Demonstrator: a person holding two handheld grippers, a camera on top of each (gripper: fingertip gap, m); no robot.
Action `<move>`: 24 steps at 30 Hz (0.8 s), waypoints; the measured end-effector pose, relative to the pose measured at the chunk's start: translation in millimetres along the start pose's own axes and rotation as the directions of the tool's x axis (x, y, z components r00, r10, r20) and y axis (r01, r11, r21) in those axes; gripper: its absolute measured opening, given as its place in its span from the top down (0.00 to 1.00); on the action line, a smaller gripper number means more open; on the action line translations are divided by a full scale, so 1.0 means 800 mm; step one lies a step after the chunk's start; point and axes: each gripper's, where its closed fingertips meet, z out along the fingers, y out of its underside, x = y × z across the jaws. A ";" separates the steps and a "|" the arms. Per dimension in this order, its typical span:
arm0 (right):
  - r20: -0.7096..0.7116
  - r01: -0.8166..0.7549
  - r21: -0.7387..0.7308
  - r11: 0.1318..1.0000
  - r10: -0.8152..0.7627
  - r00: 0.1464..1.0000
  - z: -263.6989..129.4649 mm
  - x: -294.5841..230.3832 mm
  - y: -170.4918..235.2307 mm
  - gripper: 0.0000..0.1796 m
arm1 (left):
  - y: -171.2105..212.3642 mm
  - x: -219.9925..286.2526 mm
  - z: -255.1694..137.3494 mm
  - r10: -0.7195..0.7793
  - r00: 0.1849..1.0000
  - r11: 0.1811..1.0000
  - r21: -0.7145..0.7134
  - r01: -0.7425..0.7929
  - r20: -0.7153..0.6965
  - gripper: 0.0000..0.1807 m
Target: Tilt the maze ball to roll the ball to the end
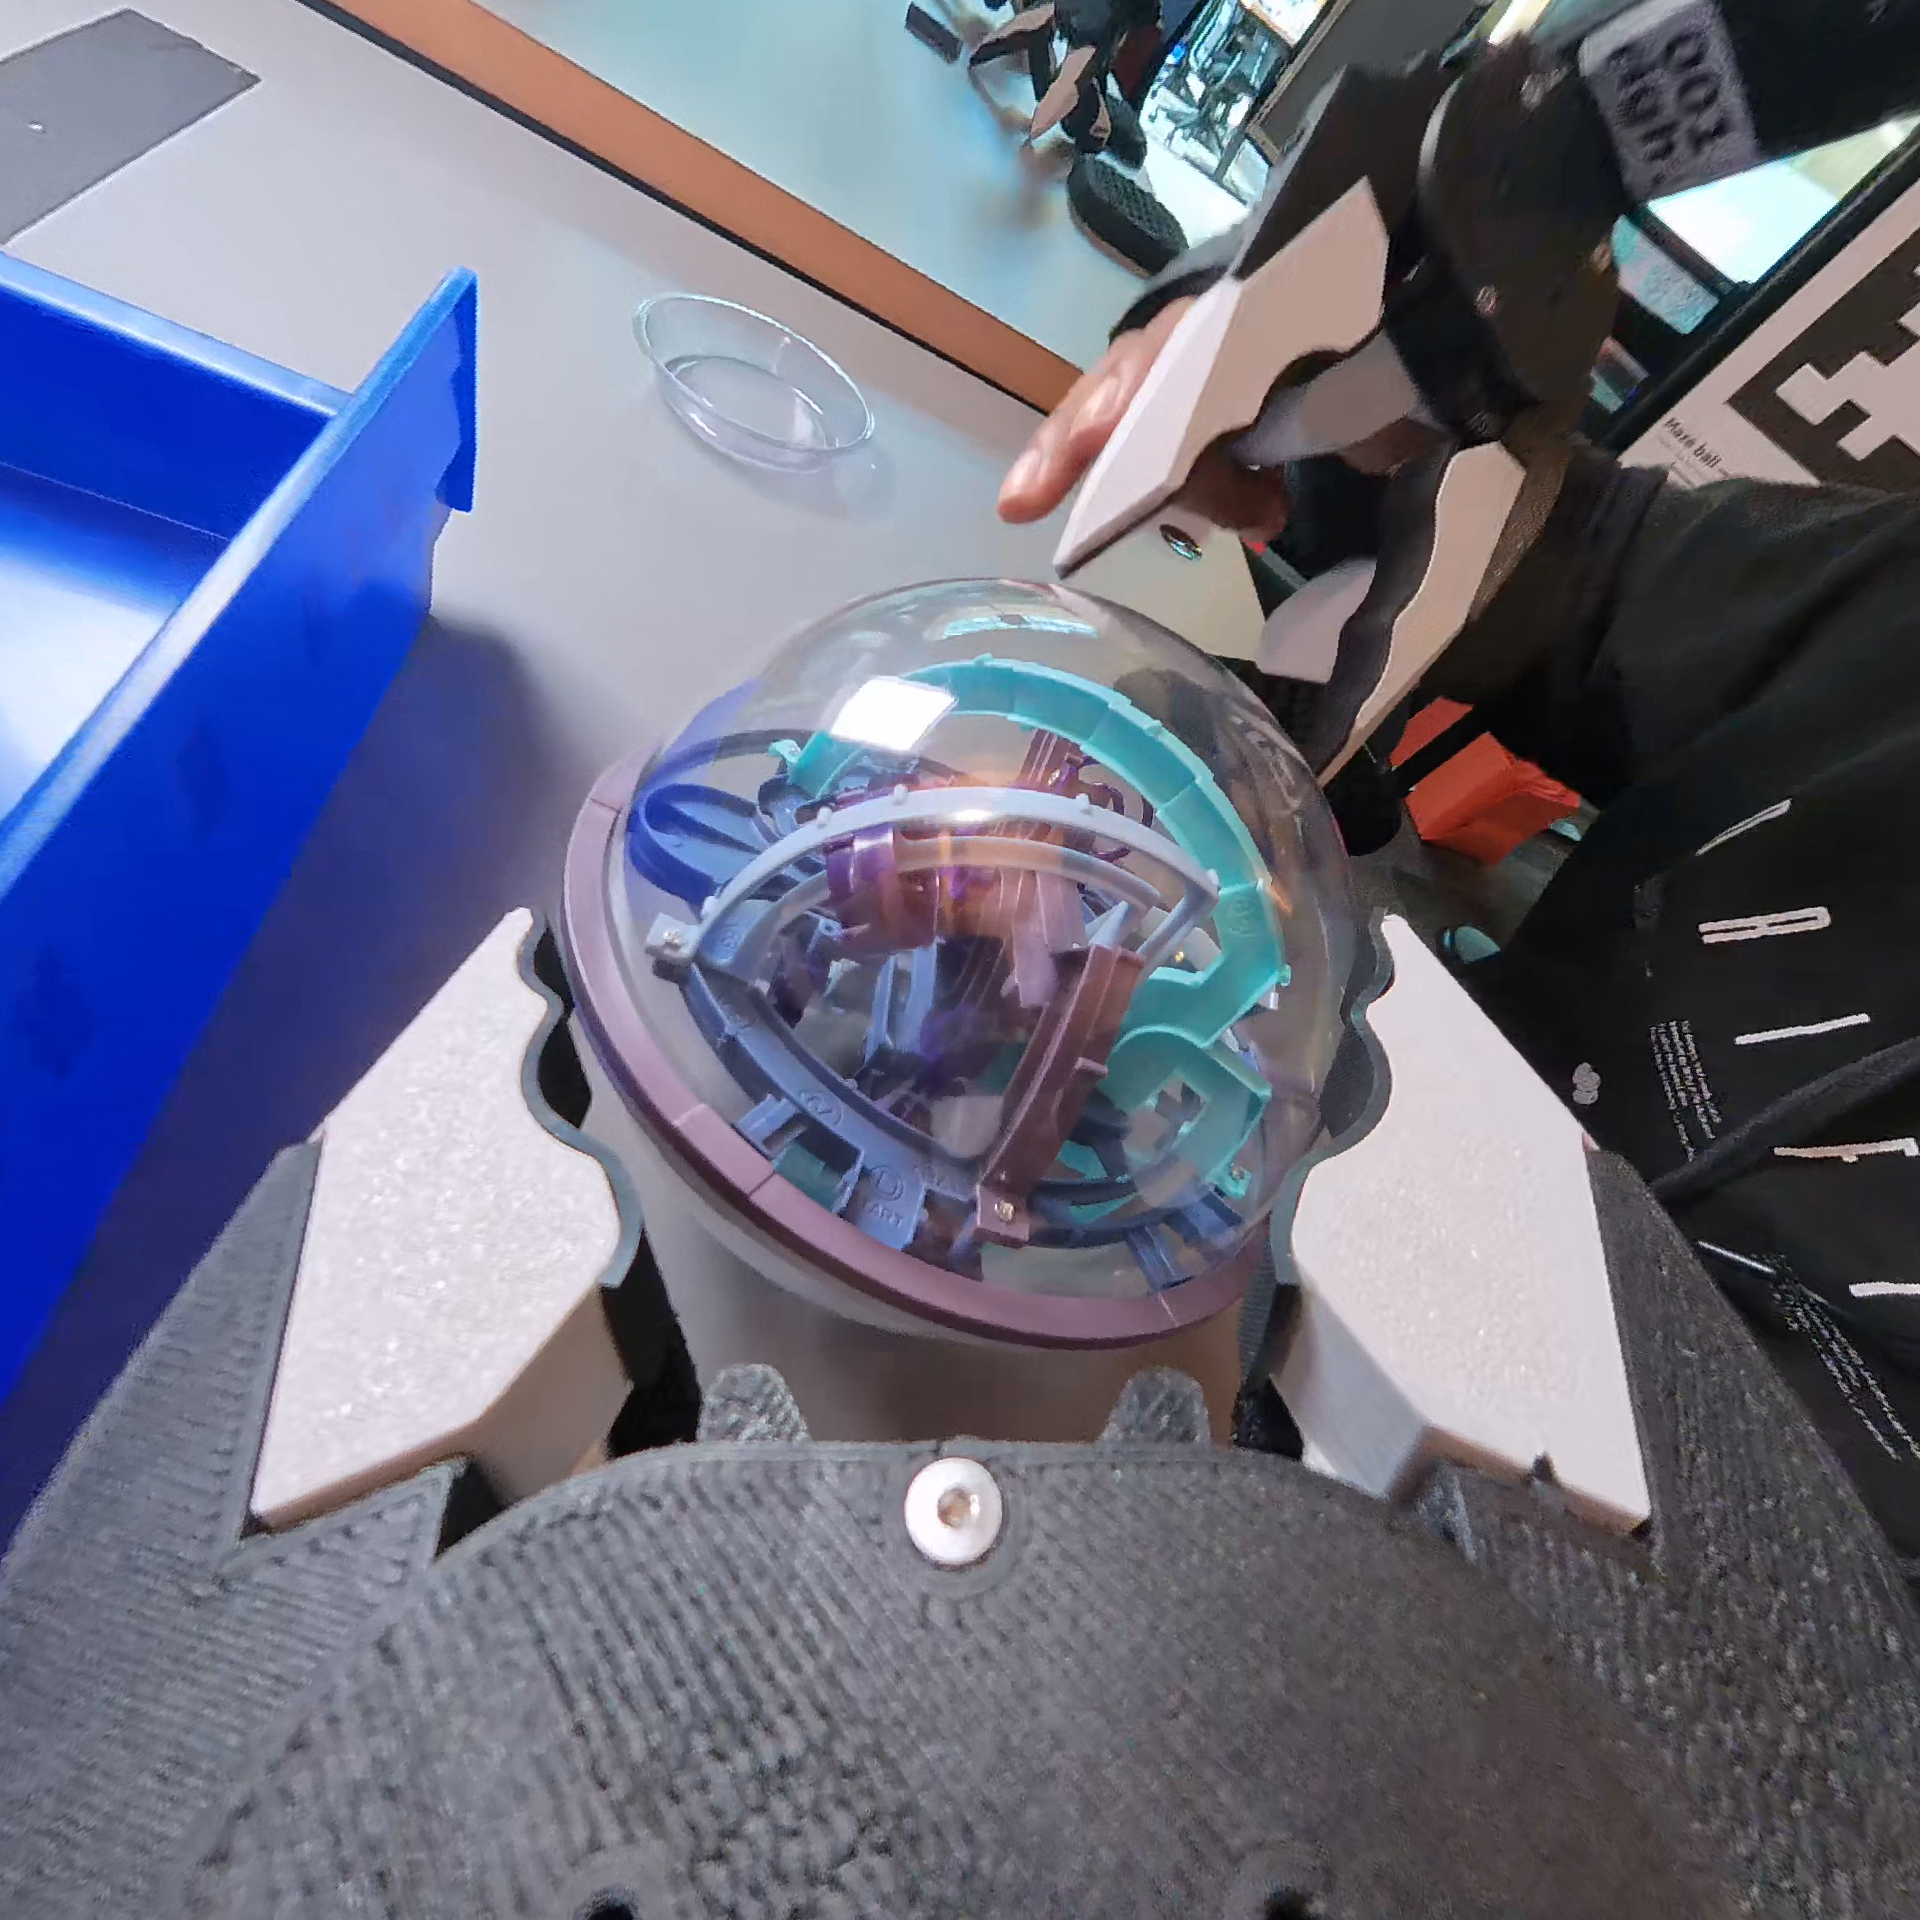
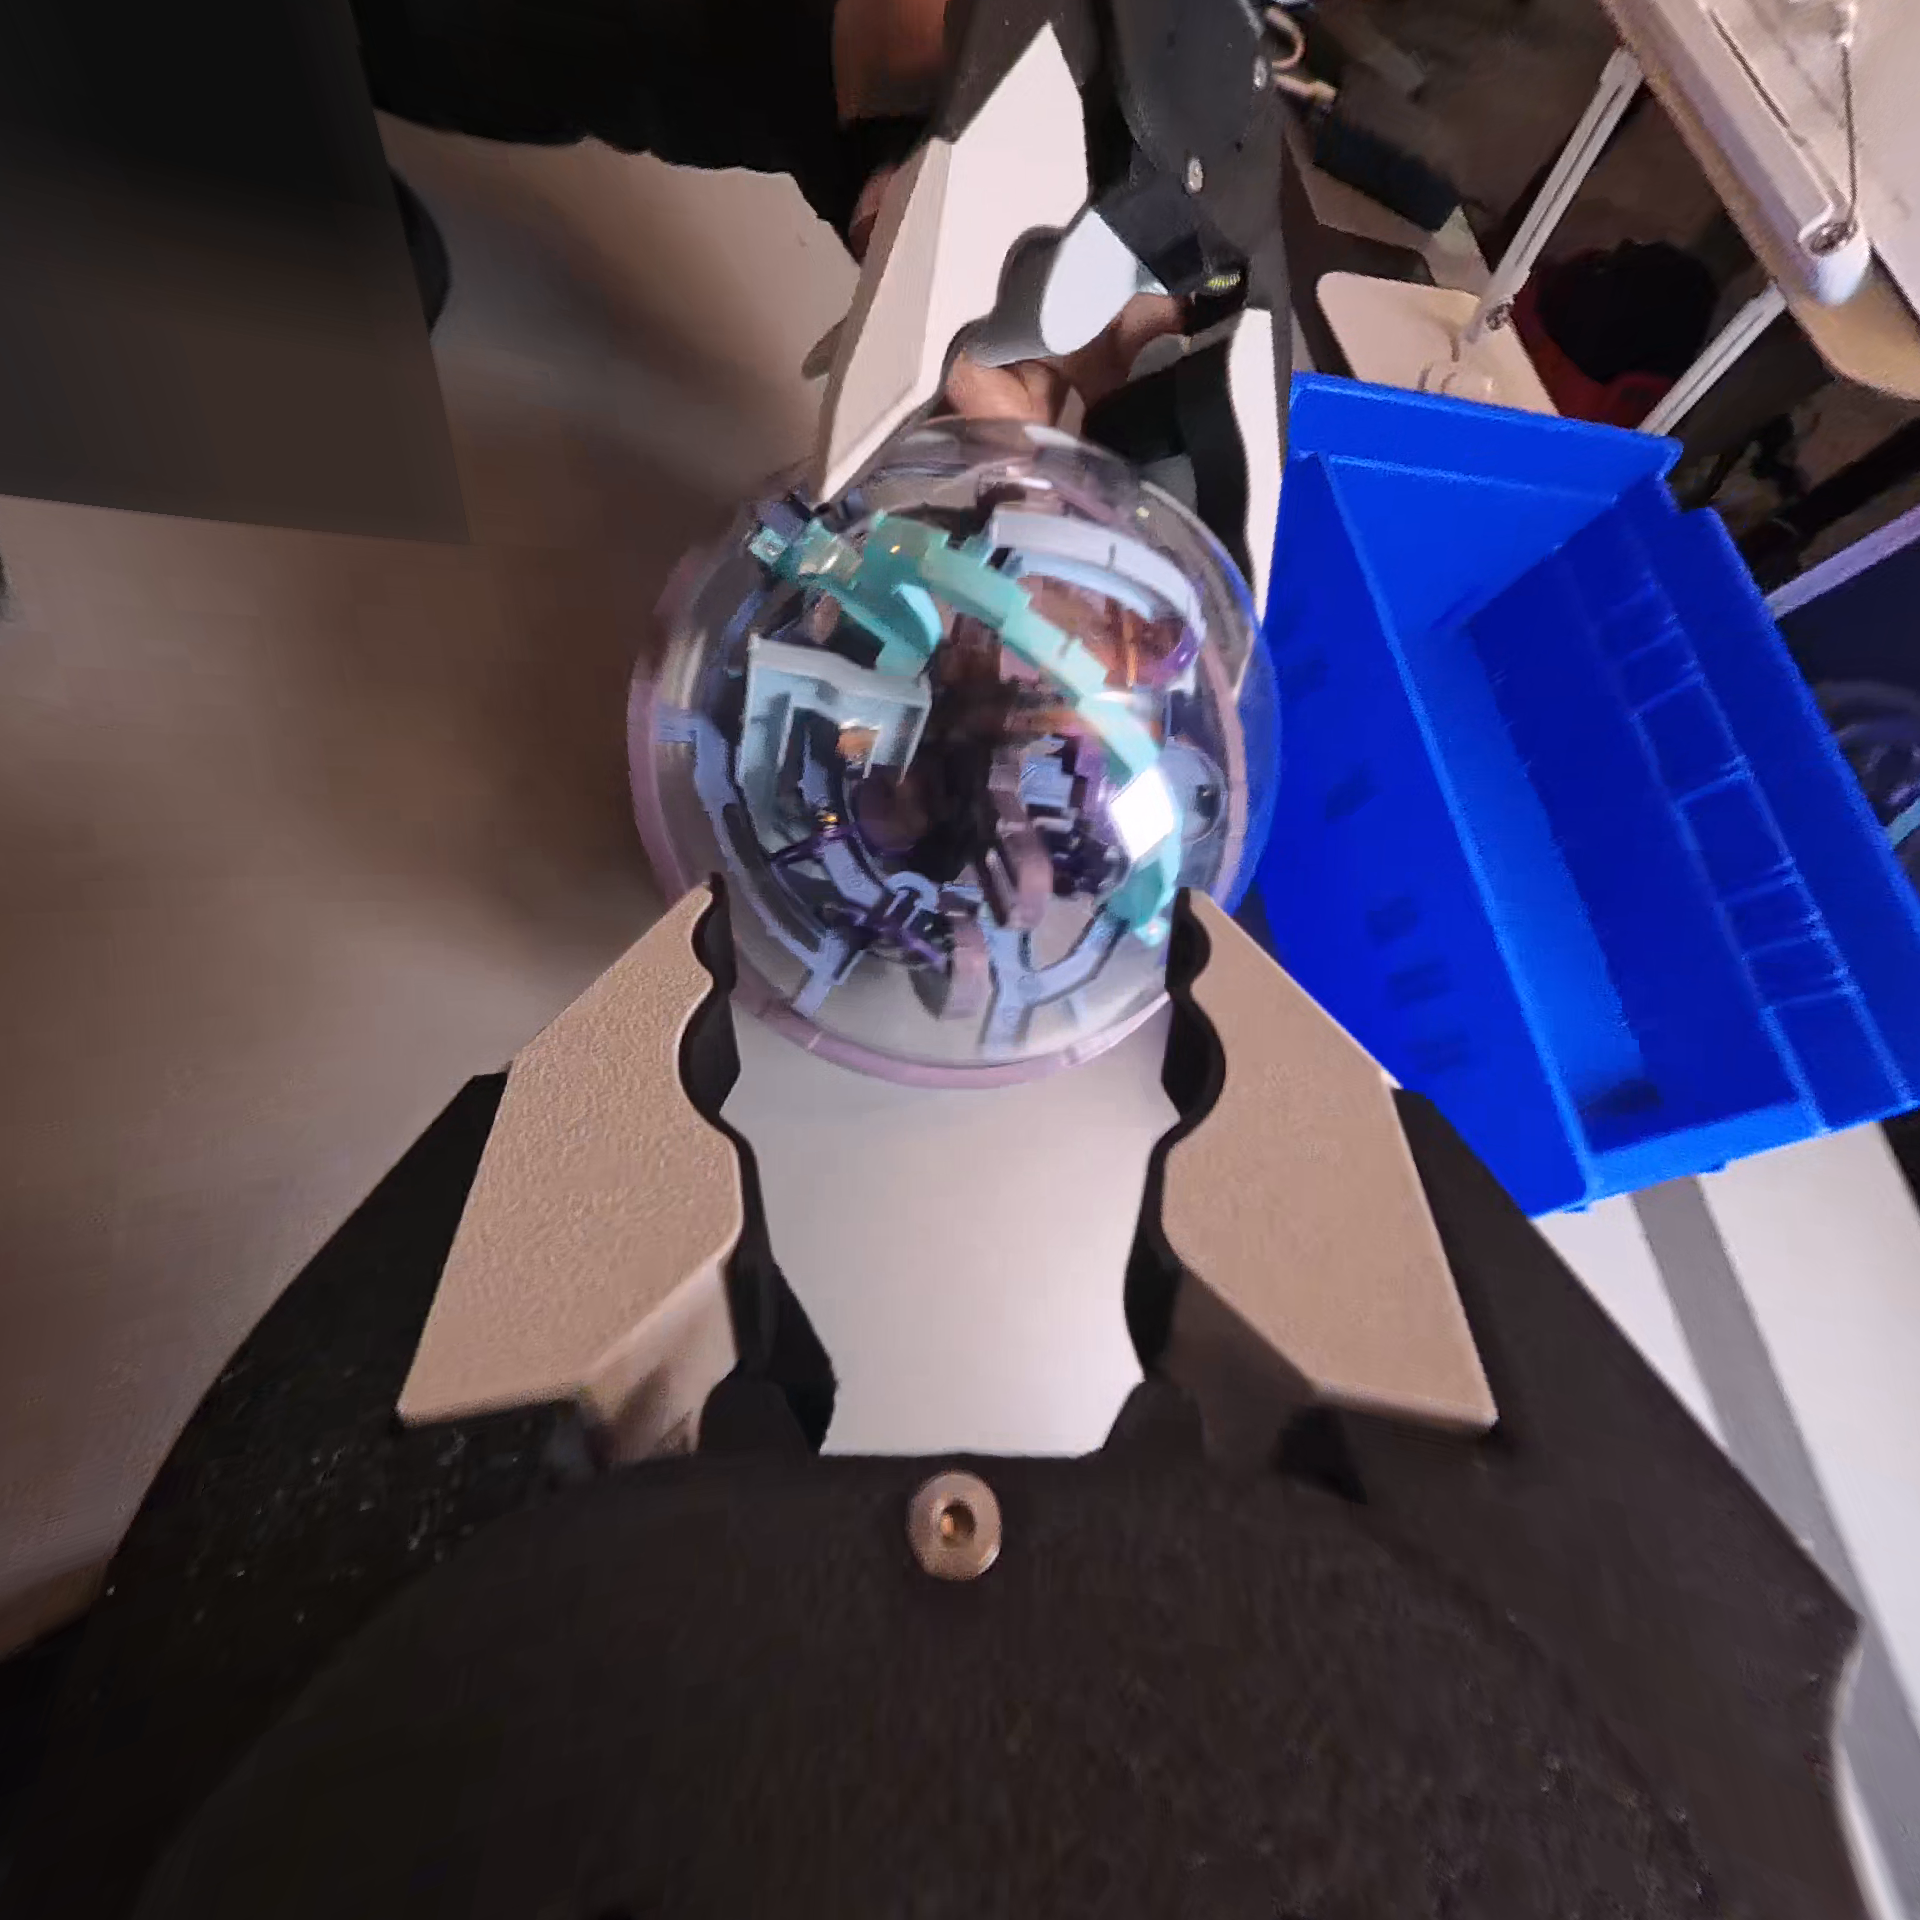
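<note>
The maze ball (image 1: 966, 935) is a clear sphere with a purple equator ring and teal, blue, grey and maroon tracks inside. It sits tilted between the fingers of my left gripper (image 1: 956, 935), which is shut on its two sides. My right gripper (image 2: 951, 899) is open, with its fingertips at the near lower side of the ball (image 2: 951, 748). In the left wrist view the right gripper (image 1: 1184, 613) shows just beyond the ball, held by a hand. I cannot make out the small ball inside.
A blue plastic bin (image 1: 208, 623) stands close to the ball's left; it also shows in the right wrist view (image 2: 1558, 831). A clear shallow dish (image 1: 748, 374) lies farther back on the grey table (image 1: 416, 208). A person's dark sleeve (image 1: 1714, 831) is at the right.
</note>
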 end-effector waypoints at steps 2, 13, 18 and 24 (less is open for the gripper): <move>0.021 0.036 -0.038 0.999 -0.035 0.999 0.001 0.018 -0.004 0.51 | -0.003 0.000 0.005 -0.001 1.000 1.000 -0.026 0.001 0.003 0.20; 0.235 -0.031 -0.072 0.997 0.047 0.971 0.016 0.027 0.011 0.42 | -0.027 0.000 0.025 -0.035 0.999 0.997 -0.069 0.037 0.021 0.21; 0.232 -0.093 -0.017 0.996 0.094 0.968 0.012 0.031 0.017 0.42 | -0.042 0.013 -0.047 0.048 0.998 0.989 0.137 -0.053 0.038 0.23; 0.187 -0.149 0.056 0.987 0.136 0.973 0.007 0.029 0.023 0.42 | 0.044 -0.001 -0.036 0.165 0.952 0.980 0.063 -0.187 0.258 0.22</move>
